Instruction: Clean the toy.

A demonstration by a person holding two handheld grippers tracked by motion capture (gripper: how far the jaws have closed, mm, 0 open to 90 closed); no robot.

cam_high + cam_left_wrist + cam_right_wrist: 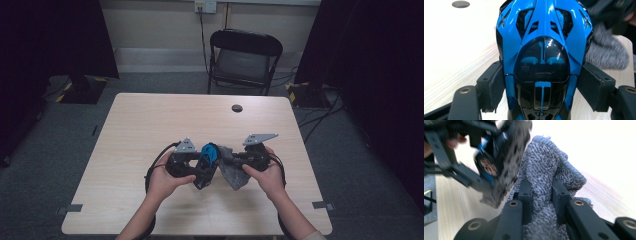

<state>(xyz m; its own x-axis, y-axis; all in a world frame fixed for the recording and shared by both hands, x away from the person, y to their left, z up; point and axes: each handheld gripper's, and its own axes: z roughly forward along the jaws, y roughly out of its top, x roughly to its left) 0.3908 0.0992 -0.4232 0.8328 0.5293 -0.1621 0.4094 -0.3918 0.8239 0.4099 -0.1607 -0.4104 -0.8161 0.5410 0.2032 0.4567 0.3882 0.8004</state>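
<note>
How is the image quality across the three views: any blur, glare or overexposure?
High view: dim but sharp, dark room edges. Left gripper view: crisp, with glare streaks on the glossy blue toy car. Right gripper view: the car and the left tool are motion-blurred, the table is washed out to white, and the grey cloth stays fairly sharp.

The toy car point(544, 57) is glossy blue and black plastic, smooth and reflective. At its 2 o'clock, the cloth point(606, 53) is grey, rough, looped terry. The table point(150, 125) is pale matt wood grain. Gripper pads point(596, 86) look matt black.
</note>
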